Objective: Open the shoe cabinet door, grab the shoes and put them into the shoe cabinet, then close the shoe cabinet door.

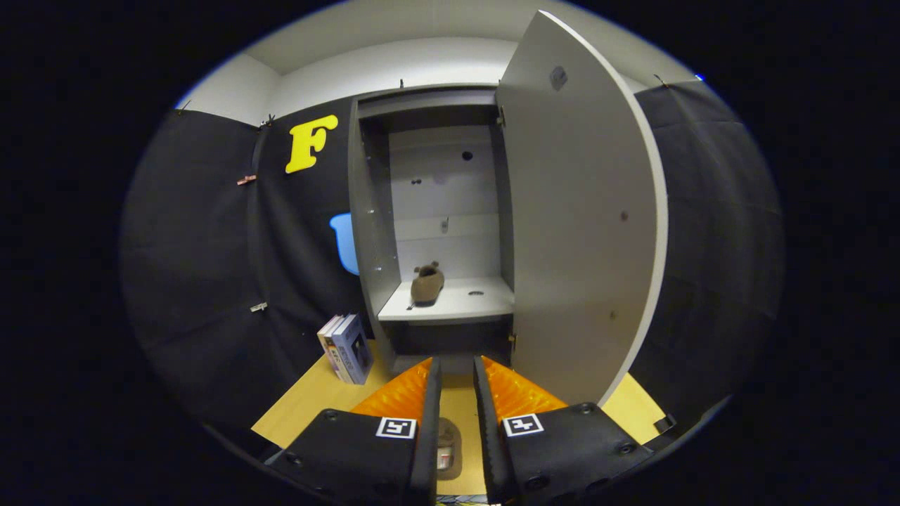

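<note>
Shoe cabinet (365, 232) door (583, 211) open; one shoe (427, 284) inside; jaws parted, empty.

Two upright books (347, 348) on the wooden table (309, 404), blue object (344, 242) against the wall.

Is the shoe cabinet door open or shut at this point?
Open. The door is swung out to the right, exposing the cabinet interior, where a brown shoe sits on the shelf. The gripper, jaws slightly apart and holding nothing, is in front.
</note>
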{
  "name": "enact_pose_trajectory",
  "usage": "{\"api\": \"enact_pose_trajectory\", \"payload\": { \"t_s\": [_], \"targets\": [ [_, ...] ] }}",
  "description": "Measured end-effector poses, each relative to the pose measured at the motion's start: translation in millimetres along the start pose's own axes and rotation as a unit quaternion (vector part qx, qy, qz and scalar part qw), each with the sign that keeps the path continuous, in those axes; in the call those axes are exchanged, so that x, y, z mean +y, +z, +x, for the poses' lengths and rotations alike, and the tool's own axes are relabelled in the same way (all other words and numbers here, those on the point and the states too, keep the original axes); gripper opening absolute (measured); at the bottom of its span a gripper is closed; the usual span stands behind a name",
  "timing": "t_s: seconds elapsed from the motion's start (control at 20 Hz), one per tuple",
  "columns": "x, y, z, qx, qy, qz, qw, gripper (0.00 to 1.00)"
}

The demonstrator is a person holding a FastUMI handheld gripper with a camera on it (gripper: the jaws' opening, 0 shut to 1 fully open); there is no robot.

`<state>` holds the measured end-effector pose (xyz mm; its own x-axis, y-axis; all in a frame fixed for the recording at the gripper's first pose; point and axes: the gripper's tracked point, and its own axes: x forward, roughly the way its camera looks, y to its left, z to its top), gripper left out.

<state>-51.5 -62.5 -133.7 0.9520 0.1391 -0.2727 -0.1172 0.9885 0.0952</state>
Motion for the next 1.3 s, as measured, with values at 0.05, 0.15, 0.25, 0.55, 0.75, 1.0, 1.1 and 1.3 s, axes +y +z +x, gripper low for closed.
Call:
{"api": "enact_pose_trajectory", "payload": {
  "t_s": [0.05, 0.15, 0.25, 0.55, 0.75, 1.0, 1.1, 1.3],
  "targets": [
    [4, -18, 7, 0.021, 0.002, 0.002, 1.000, 0.30],
    [12, -56, 20, 0.068, 0.004, 0.010, 0.998, 0.30],
    [19, -94, 31, 0.114, 0.003, 0.025, 0.993, 0.31],
    [28, -197, 60, 0.221, -0.001, 0.023, 0.975, 0.31],
    [28, -264, 84, 0.275, -0.015, 0.029, 0.961, 0.31],
    [23, -334, 102, 0.328, -0.028, 0.028, 0.944, 0.31],
    [18, -349, 111, 0.332, -0.036, 0.033, 0.942, 0.31],
    [13, -370, 128, 0.341, -0.041, 0.033, 0.939, 0.31]
  ]
}}
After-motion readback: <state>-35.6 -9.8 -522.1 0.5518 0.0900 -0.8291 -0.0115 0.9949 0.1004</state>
